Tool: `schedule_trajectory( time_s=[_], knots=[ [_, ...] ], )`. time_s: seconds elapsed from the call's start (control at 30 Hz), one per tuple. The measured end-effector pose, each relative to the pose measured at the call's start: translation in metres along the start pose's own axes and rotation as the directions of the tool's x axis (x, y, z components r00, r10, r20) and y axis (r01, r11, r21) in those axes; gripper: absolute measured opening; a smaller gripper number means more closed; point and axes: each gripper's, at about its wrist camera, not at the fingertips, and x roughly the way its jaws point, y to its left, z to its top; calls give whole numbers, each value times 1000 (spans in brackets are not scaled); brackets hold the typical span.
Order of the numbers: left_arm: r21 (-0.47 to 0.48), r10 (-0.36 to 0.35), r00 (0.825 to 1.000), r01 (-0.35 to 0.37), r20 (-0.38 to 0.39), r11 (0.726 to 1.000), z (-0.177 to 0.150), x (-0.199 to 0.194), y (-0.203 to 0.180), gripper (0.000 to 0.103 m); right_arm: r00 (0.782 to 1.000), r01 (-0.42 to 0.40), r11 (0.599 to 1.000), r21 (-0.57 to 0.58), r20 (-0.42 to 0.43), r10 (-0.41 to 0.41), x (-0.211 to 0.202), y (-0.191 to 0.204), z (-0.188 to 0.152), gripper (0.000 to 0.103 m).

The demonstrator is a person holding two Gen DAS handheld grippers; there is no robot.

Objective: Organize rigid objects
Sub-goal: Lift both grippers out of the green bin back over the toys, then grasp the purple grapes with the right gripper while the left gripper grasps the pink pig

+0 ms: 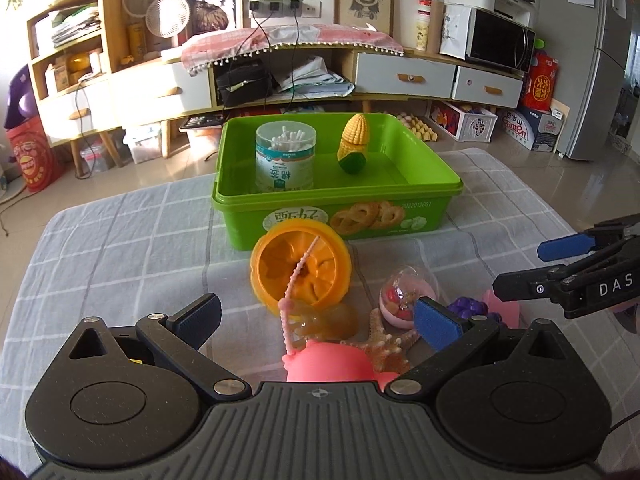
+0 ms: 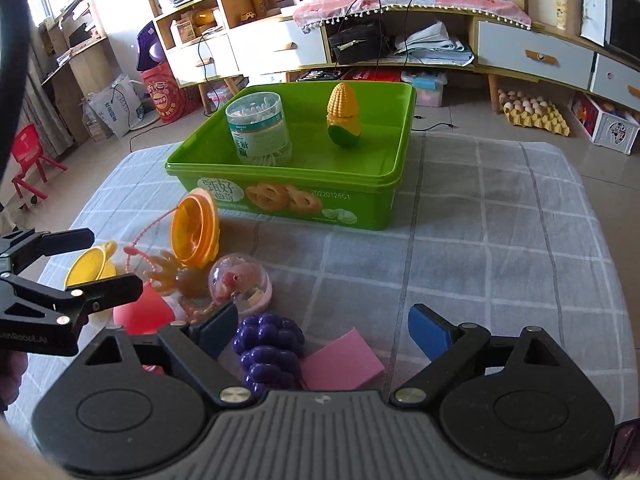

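The green box [image 2: 280, 208] stands on the checked cloth [image 2: 500, 240], and I use it as the landmark. Inside it, the jar of cotton swabs [image 2: 260, 128] stands at the left and the toy corn [image 2: 343, 114] stands upright near the middle. The rest of its floor is free.

In front of the box, on its left side, the toys lie in one heap. The orange cup [image 2: 196, 230] leans on its edge just beside the front wall of the box. Nearer to the cameras come the pink block [image 2: 340, 362], the purple grapes [image 2: 270, 350] and the clear egg capsule [image 2: 240, 284].

The grapes seem to me light, stiff plastic with a bumpy surface, so the pads should not slip; I would take them across the widest part of the bunch. The block looks flat and light, and is best gripped on its two long edges.

The right gripper [image 2: 322, 334] stands wide open and holds nothing. The grapes lie just inside its left finger, and the block lies between the fingers, lower down. The left gripper [image 1: 316, 318] is also open and empty, above a pink toy [image 1: 332, 364] and a starfish [image 1: 390, 346].
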Motion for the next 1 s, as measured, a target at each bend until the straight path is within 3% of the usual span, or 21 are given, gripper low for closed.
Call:
schedule_trajectory(
  time_s=[0.23, 0.47, 0.6, 0.67, 0.83, 1.0],
  knots=[
    [87, -109, 993, 112, -32, 990, -21, 9, -10, 99, 998, -62, 992, -108, 15, 64, 4, 2, -20, 63],
    [137, -164, 984, 172, -62, 976, -32, 15, -12, 99, 990, -140, 974, -179, 10, 144, 11, 9, -29, 63],
    [165, -152, 985, 164, -82, 973, -35, 19, -14, 99, 987, -154, 967, -202, 14, 160, 16, 15, -30, 61],
    [178, -143, 986, 157, -89, 971, -36, 20, -15, 99, 986, -157, 964, -213, 12, 163, 19, 17, -30, 54],
    [172, -136, 984, 155, -115, 973, -37, 25, -14, 98, 987, -158, 961, -227, -15, 159, 27, 20, -31, 27],
    [166, -129, 984, 150, -126, 975, -37, 28, -12, 93, 990, -144, 961, -235, -27, 142, 31, 19, -33, 16]
  ],
)
